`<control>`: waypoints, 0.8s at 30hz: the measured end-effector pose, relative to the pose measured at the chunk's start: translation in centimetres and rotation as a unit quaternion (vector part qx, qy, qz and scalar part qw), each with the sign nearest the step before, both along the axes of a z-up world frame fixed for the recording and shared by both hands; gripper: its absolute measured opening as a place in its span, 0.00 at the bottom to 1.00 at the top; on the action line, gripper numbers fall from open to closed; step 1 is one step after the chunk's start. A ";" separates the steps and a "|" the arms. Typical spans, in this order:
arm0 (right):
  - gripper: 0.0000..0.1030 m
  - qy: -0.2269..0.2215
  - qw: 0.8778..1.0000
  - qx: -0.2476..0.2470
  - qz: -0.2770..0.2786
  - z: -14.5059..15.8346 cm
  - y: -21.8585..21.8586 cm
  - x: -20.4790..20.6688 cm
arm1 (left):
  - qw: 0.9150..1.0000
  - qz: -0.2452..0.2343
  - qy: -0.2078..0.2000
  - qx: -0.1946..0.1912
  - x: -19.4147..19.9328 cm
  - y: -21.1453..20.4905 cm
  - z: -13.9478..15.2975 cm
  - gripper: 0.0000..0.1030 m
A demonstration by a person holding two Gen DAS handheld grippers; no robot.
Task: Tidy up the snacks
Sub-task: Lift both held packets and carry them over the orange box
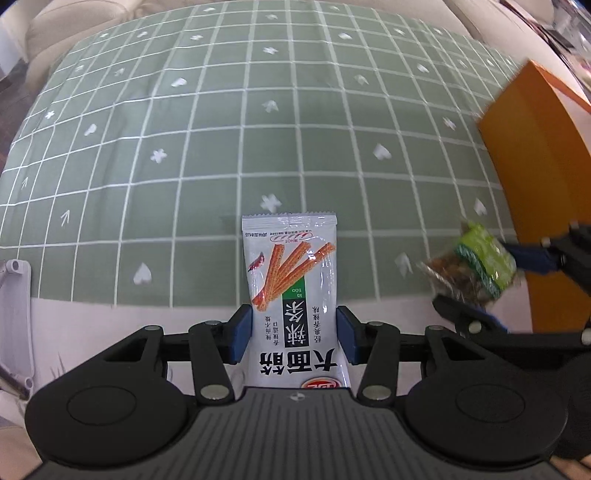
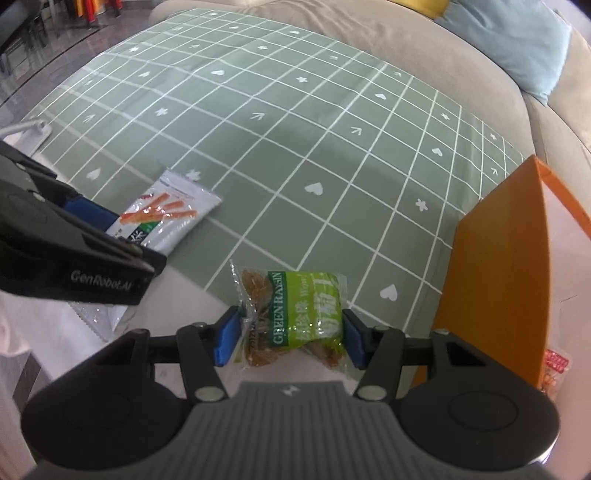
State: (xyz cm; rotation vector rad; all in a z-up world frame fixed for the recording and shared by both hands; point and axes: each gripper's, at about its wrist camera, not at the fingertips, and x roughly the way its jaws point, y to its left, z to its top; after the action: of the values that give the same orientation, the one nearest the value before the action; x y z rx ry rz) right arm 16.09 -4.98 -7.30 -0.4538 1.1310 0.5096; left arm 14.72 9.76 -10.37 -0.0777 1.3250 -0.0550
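Snack packets sit in both grippers. The left gripper (image 1: 293, 336) has its blue pads pressed against the two long sides of a white spicy-stick packet (image 1: 291, 295), a glossy sachet printed with orange sticks, a small red bird, a green-and-black label strip and bold black Chinese characters; its crimped far end reaches out over the near edge of the green checked cloth (image 1: 258, 129). The right gripper (image 2: 290, 334) is clamped on a green raisin packet (image 2: 295, 314), a crinkled bag whose bright green label reads "GREEN RAISIN" and whose clear ends show brown contents; it sits above the pale surface just short of the cloth's edge. The cloth carries a white grid with small hearts, flowers and arrows, and lies over a beige sofa (image 2: 406, 33) with a light blue cushion (image 2: 517, 40) behind. An orange box (image 2: 498, 277) stands upright just to the right of the raisin packet, its tall side wall facing the gripper, with a red-patterned wrapper (image 2: 556, 363) peeking out at its near corner. A white plastic frame (image 1: 14, 295) stands at the left margin beside the cloth.
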 end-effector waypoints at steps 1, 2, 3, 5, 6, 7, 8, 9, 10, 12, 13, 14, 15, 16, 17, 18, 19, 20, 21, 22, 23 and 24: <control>0.53 -0.001 1.000 0.002 0.006 0.4 -0.1 -0.2 | 1.000 -0.009 0.002 0.001 -0.3 -0.3 0.4 0.53; 0.53 -0.003 1.000 0.004 0.012 0.9 -0.2 -0.4 | 1.000 -0.018 0.003 0.003 -0.6 -0.5 0.7 0.53; 0.53 -0.007 1.000 0.006 0.016 1.4 -0.4 -0.6 | 1.000 -0.028 0.004 0.004 -0.9 -0.8 1.1 0.53; 0.53 -0.015 1.000 0.013 0.023 2.6 -0.7 -1.0 | 0.999 -0.045 0.006 0.005 -1.3 -1.2 2.0 0.53; 0.53 -0.019 0.999 0.017 0.027 3.2 -0.8 -1.3 | 0.999 -0.052 0.009 0.002 -1.4 -1.4 2.5 0.53; 0.53 -0.022 0.999 0.020 0.032 3.8 -1.0 -1.5 | 0.998 -0.059 0.011 0.000 -1.4 -1.4 3.0 0.53; 0.53 -0.028 0.999 0.021 0.038 4.4 -1.2 -1.7 | 0.998 -0.068 0.013 -0.002 -1.4 -1.7 3.7 0.53; 0.53 -0.035 0.998 0.021 0.044 5.0 -1.4 -1.9 | 0.997 -0.078 0.014 -0.003 -1.3 -1.9 4.3 0.53; 0.53 -0.042 0.998 0.022 0.050 5.7 -1.7 -2.1 | 0.996 -0.087 0.014 -0.003 -1.2 -2.3 5.0 0.53; 0.53 -0.054 0.997 0.022 0.058 7.2 -2.4 -2.4 | 0.994 -0.107 0.010 0.002 -1.0 -3.0 6.7 0.53; 0.53 -0.058 0.996 0.023 0.061 7.9 -2.9 -2.5 | 0.993 -0.116 0.006 0.006 -1.0 -3.6 7.6 0.53; 0.53 -0.060 0.996 0.024 0.062 8.6 -3.4 -2.5 | 0.992 -0.127 0.003 0.010 -0.9 -4.2 8.4 0.53; 0.53 -0.061 0.996 0.025 0.062 9.2 -4.0 -2.4 | 0.990 -0.137 0.000 0.014 -0.7 -4.7 9.1 0.53; 0.53 -0.064 0.996 0.026 0.064 9.9 -4.6 -2.4 | 0.989 -0.147 -0.002 0.016 -0.4 -5.2 9.8 0.53; 0.53 -0.067 0.995 0.026 0.065 10.6 -5.2 -2.4 | 0.988 -0.156 -0.004 0.017 -0.2 -5.8 10.5 0.53; 0.53 -0.069 0.995 0.027 0.066 11.2 -5.9 -2.4 | 0.986 -0.166 -0.006 0.019 0.0 -6.6 11.2 0.53; 0.53 -0.072 0.995 0.027 0.064 11.8 -6.6 -2.3 | 0.984 -0.176 -0.008 0.020 0.3 -7.3 11.8 0.53; 0.53 -0.074 0.995 0.027 0.061 12.3 -7.4 -2.1 | 0.982 -0.185 -0.010 0.020 0.6 -8.1 12.4 0.53; 0.53 -0.076 0.995 0.026 0.058 12.8 -8.2 -2.0 | 0.980 -0.196 -0.012 0.022 0.9 -9.0 13.0 0.53; 0.53 -0.077 0.995 0.024 0.055 13.2 -8.9 -1.8 | 0.978 -0.207 -0.014 0.024 1.1 -10.0 13.4 0.53; 0.53 -0.078 0.995 0.020 0.053 13.6 -9.7 -1.7 | 0.976 -0.217 -0.017 0.025 1.4 -11.1 13.9 0.53; 0.53 -0.077 0.996 0.014 0.050 13.7 -10.4 -1.6 | 0.973 -0.228 -0.020 0.028 1.8 -12.2 14.3 0.53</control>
State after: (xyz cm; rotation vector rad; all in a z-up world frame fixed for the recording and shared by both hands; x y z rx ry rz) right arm 14.51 -15.43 6.44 -0.5182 0.9542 0.5684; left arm 16.47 -2.44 3.91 0.2761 1.2809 -0.4061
